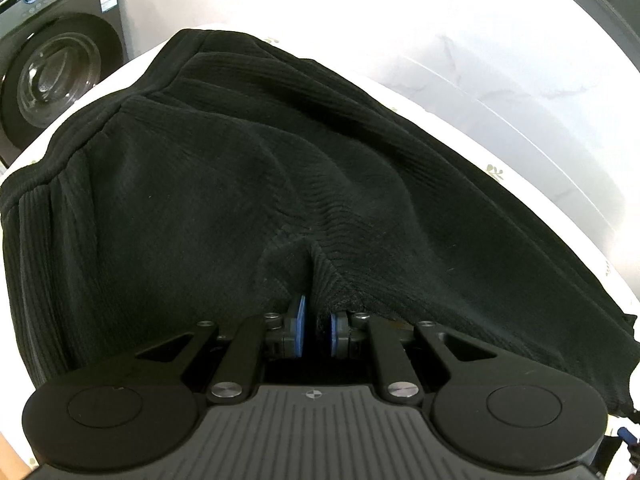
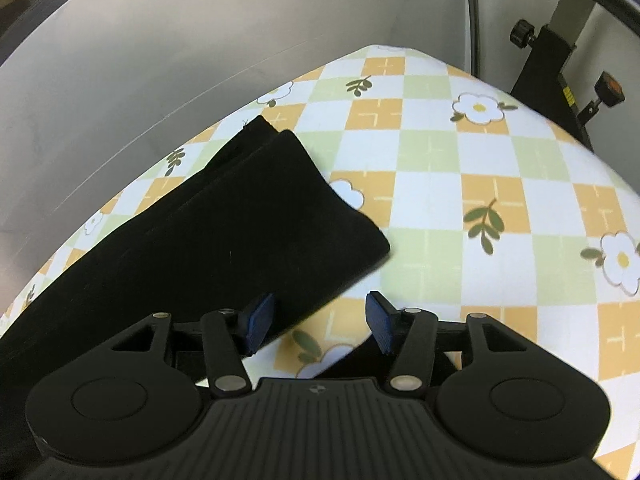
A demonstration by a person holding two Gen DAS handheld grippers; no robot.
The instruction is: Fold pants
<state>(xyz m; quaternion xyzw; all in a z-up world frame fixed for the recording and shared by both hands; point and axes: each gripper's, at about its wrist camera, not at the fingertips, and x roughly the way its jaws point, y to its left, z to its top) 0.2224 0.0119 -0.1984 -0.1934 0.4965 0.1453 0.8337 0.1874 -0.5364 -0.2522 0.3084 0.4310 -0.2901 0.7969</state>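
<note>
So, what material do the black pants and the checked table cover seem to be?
Pants: probably soft ribbed knit; fine parallel ridges show, matte finish. Table cover: printed fabric or wipeable sheet, cannot tell which; smooth, flat, with flower and leaf print.

Strong fisheye distortion is seen in both views; straight edges are bowed toward the corners. In the left wrist view the counter [image 1: 460,92] is overexposed to near white and its pattern is washed out. The black pants [image 1: 240,184] are rendered dark, with ribbing faintly resolved. The right wrist view is evenly lit, with soft shadows.
</note>
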